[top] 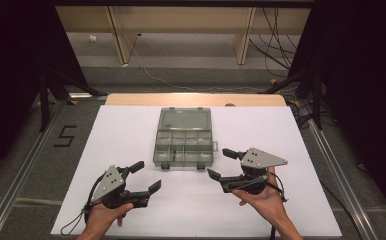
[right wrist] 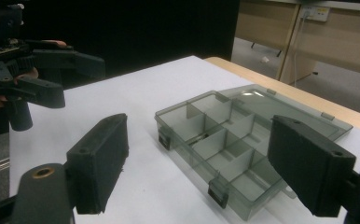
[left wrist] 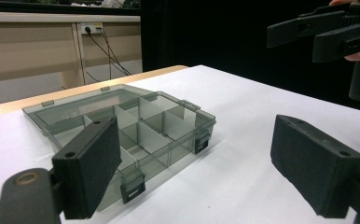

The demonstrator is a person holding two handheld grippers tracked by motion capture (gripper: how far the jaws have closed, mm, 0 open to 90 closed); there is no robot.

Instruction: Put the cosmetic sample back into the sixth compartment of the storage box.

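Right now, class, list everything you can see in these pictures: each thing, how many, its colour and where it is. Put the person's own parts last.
Organiser box: one, clear grey plastic, open, compartments look empty, centre of the sheet.
Box lid: one, clear grey, laid flat behind the box.
Latches: two, dark, on the box's near edge.
White sheet: one, covering the table.
Wooden table: one, light wood, edge showing beyond the sheet.
Number 5: one, black, on the floor left of the table.
Cables: several, dark, on the floor behind.
Left gripper: one, black with grey plate, fingers open, near left.
Right gripper: one, same colours, fingers open, near right.
Hands: two, holding the grippers.
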